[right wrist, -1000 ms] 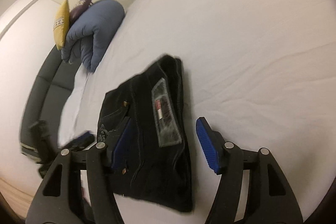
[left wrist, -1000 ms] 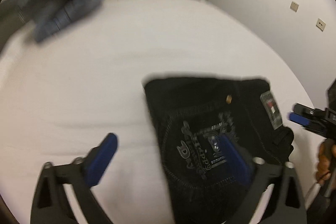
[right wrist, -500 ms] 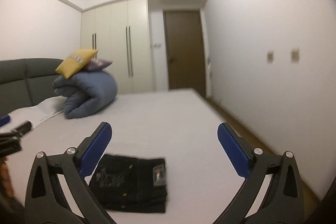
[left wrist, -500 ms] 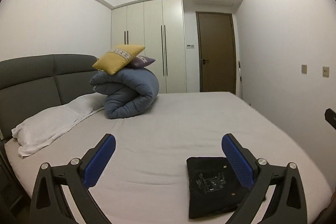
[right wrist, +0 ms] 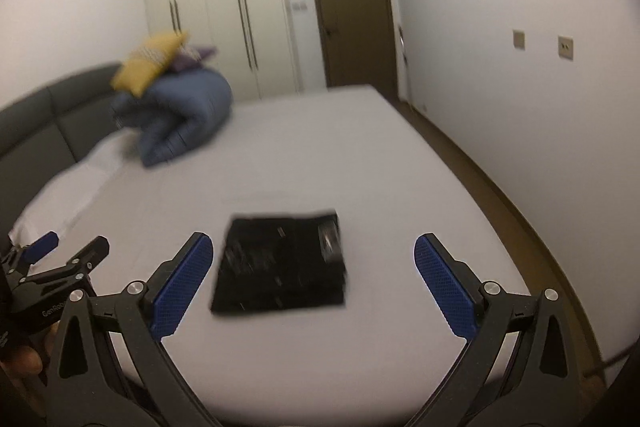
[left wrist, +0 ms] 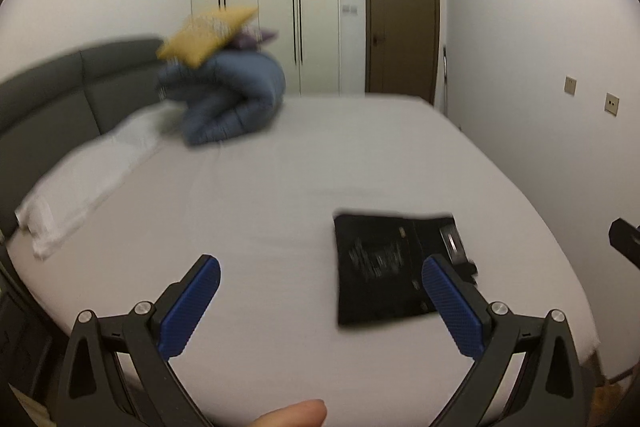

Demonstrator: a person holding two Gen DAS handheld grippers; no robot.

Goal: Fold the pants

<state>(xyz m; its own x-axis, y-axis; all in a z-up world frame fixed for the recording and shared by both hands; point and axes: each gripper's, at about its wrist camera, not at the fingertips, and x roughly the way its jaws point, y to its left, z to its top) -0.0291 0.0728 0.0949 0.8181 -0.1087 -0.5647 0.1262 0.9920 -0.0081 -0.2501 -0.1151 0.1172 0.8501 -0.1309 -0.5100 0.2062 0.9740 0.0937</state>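
Pants (left wrist: 384, 267), black and already folded down into a compact flat rectangle, lie on the white bed (left wrist: 260, 195) toward its near right part in the left wrist view, with a label patch showing at their right end. In that view the left tongs (left wrist: 320, 303) hang above the bed with their blue pads spread wide and nothing between them; the right pad only overlaps the bundle in the picture and does not touch it. A fingertip shows at the bottom edge, and a rolled blue duvet (left wrist: 228, 103) with a yellow cushion (left wrist: 208, 35) on top sits far off by the grey headboard. From the right wrist view the folded pants (right wrist: 280, 267) sit just ahead on the bed (right wrist: 400, 187), clear of both pads, and the right tongs (right wrist: 312, 287) have just been opening and now stand fully apart, empty. The left tongs (right wrist: 60, 259) appear at the left edge there, well apart from the garment. Judging by the neat stacked bundle and both tools free of it, the folding looks finished, with at most a little tidying of edges left.
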